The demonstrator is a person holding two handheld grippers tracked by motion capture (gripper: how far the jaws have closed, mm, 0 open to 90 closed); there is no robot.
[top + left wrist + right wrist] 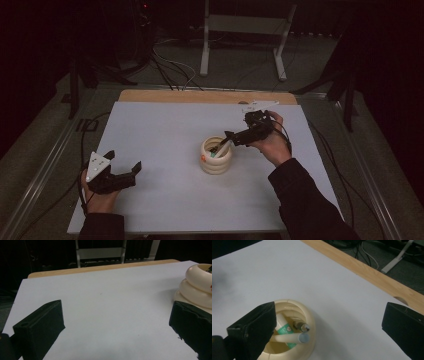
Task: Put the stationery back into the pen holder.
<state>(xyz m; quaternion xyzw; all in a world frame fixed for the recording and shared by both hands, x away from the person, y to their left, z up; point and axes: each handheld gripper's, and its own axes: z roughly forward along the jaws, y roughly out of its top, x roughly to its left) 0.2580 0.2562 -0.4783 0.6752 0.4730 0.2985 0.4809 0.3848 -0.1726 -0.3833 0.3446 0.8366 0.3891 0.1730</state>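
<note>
My right hand-held gripper [229, 138] hovers right of centre in the high view, jaws spread wide and empty, just above the cream ringed pot [216, 159] on the white table [160, 135]; pens [298, 338] stand inside it. My left hand-held gripper [122, 162] rests open at lower left

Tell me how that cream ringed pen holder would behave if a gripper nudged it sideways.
The pen holder looks squat, built of stacked rounded rings, so it would probably slide on the smooth white table rather than tip. Its bulging glossy sides may slip between flat jaws. The pens lean loosely inside and would likely rattle or shift.
</note>
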